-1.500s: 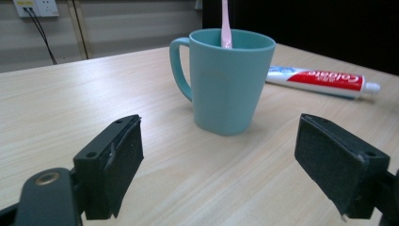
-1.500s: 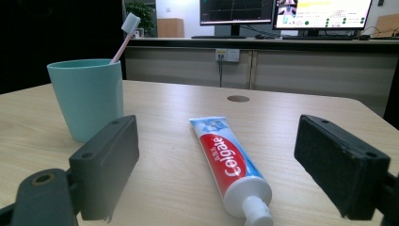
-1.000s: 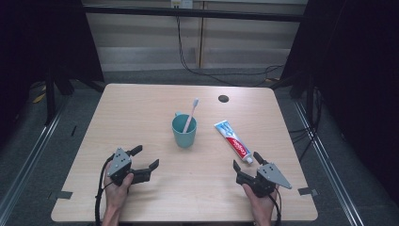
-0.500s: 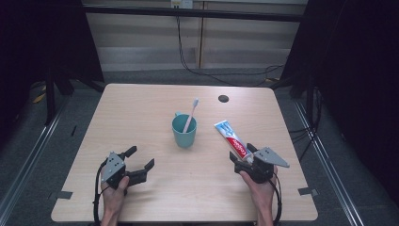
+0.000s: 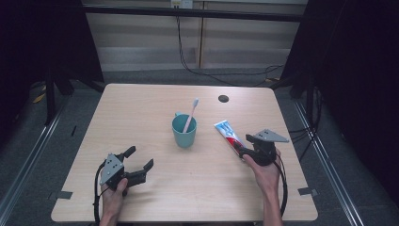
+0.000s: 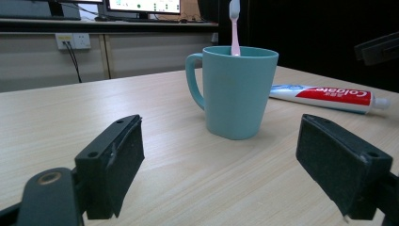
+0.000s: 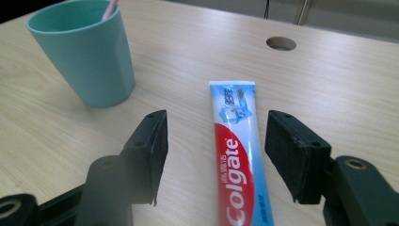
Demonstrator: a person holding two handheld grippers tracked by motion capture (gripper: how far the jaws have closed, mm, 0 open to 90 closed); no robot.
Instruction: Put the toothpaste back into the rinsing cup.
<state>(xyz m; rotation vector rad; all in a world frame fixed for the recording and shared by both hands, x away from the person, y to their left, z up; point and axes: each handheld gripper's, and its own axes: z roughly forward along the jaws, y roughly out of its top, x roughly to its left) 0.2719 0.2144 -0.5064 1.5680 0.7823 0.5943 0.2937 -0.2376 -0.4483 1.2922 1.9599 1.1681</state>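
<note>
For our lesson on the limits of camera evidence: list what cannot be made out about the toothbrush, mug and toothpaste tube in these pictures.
- Toothbrush: its lower end is hidden inside the mug in all three views; the right gripper view cuts off its top at the frame edge.
- Toothpaste tube: its cap end is cut off by the bottom edge in the right gripper view; in the high view the right hand-held gripper covers it.
- Tube lettering: too small in the high view.

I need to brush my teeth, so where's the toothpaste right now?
The Colgate toothpaste tube lies flat on the table's right half in the high view, just right of the teal mug, with the right gripper open over its cap end.
</note>
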